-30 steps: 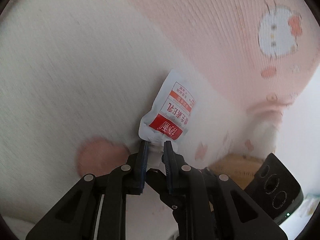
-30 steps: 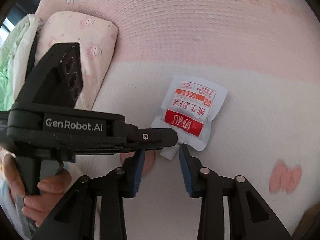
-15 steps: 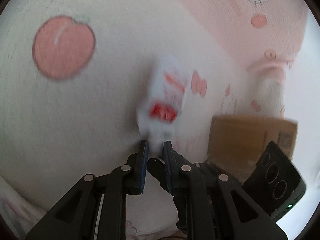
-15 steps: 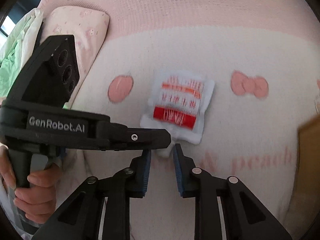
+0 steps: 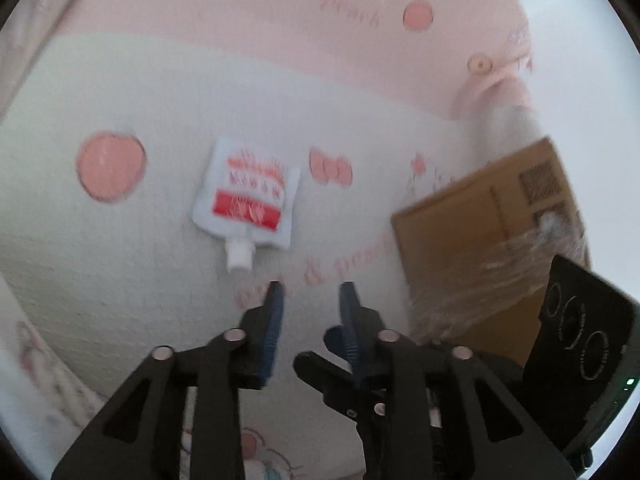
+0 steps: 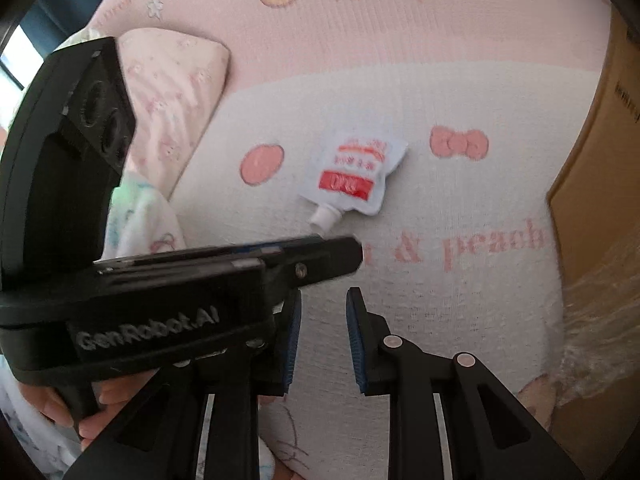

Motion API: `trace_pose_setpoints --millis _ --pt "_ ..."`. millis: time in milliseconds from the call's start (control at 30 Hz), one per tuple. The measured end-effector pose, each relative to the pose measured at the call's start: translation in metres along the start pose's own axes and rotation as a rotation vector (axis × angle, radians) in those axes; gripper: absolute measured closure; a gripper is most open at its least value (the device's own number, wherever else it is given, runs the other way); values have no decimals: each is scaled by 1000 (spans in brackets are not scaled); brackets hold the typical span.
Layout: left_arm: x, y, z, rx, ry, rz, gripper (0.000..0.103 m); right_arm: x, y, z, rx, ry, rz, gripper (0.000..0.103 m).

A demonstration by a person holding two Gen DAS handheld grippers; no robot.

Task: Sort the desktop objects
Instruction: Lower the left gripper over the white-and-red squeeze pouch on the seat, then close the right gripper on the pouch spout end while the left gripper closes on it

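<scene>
On the pink-and-white printed bedspread [image 5: 168, 288], the white spouted pouch [image 5: 248, 196] with its red label lay flat, cap end toward the cameras, free of both tools; the left gripper [image 5: 311, 294] had just been opening, its blue pads apart with nothing between them and the cap just ahead of the left pad; the right gripper [image 6: 323, 312] showed a gap between its pads in the frame though it was about as closed as it gets, and it held nothing; the cardboard box [image 5: 492, 240], partly taped, stood near on the right, the pouch well short of it; risks as judged: the soft bedding could give under a downward grab so pads pinch cloth instead of the cap; the two tools sat close and could collide; the pouch could sag or slip from a spout-only hold.
</scene>
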State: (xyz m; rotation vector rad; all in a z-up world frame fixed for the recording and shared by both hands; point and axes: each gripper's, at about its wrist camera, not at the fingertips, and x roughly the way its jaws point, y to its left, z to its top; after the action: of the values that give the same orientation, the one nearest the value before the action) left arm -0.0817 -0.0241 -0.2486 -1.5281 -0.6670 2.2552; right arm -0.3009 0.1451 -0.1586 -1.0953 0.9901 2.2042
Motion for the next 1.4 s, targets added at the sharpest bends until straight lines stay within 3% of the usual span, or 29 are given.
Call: trace_pose_setpoints --millis 133,200,400,467,533,667,800,900,1033,1133,1200,1400 --pt "-11 9 6 -34 -80 40 65 -4 -8 0 20 8 -42 84" --pt "-13 17 11 -73 -100 25 65 3 -8 2 39 17 -56 84" --pt "-5 29 33 -136 -128 54 65 20 -16 14 74 46 -96 83" --pt "-3 38 42 -160 -123 86 72 25 -18 20 92 55 -103 82" --pt "6 49 52 -222 -92 57 82 27 -19 24 105 64 -114 70" --pt "11 61 69 -258 -82 11 82 40 -15 32 116 60 -116 57" --pt "28 62 103 -190 13 -37 82 52 -12 37 158 54 -139 55" --pt "43 55 126 -44 97 -5 82 62 -11 44 177 74 -170 55" --pt "49 47 141 68 99 -4 77 68 -15 51 218 72 -193 55" --pt "58 51 147 34 116 -66 76 70 -19 54 231 61 -188 55" --pt "64 52 148 31 135 -63 76 69 -20 53 210 52 -189 55" --pt "77 30 129 167 229 -39 76 63 -31 45 188 49 -201 55"
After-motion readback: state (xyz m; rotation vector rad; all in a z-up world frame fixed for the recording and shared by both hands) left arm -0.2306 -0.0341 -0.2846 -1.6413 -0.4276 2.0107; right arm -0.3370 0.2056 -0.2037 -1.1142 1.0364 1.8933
